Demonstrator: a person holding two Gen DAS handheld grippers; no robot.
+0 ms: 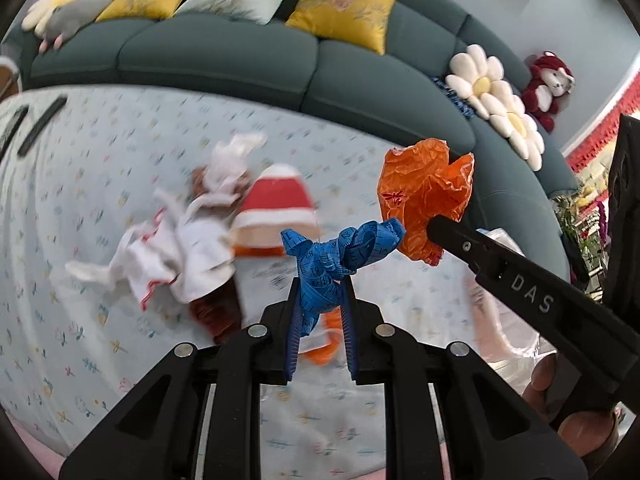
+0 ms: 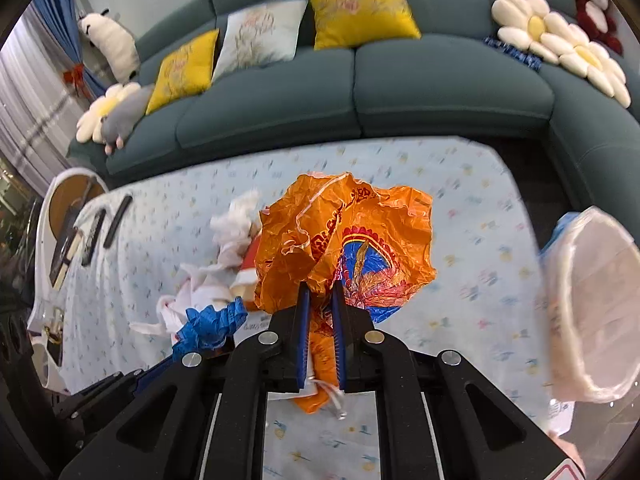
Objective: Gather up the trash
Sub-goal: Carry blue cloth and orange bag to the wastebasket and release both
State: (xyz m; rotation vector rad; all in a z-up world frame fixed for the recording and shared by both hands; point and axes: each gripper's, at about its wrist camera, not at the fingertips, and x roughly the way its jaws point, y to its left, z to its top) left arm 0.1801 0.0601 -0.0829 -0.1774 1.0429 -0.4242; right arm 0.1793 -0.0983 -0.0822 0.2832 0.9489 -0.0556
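You are mid-pickup: your left gripper (image 1: 322, 292) pinches the crumpled blue tape measure (image 1: 340, 252), your right gripper (image 2: 320, 296) pinches the orange plastic bag (image 2: 344, 236), both lifted off the tabletop (image 2: 460, 184); next, carry them to the lined bin (image 2: 600, 300) at right, partly cut off; the remaining litter (image 1: 180, 248) is blurred

The left gripper (image 1: 322, 280) pinches a crumpled blue tape measure (image 1: 340, 252) above blurred, perhaps cloth, litter (image 1: 180, 248).

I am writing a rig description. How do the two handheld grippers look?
Both grippers, left and right, are matte black plastic with angular linkage arms, silver round pivot bolts, and blue ribbed pads inside the fingers. The right one carries white letters "DAS" on its side.
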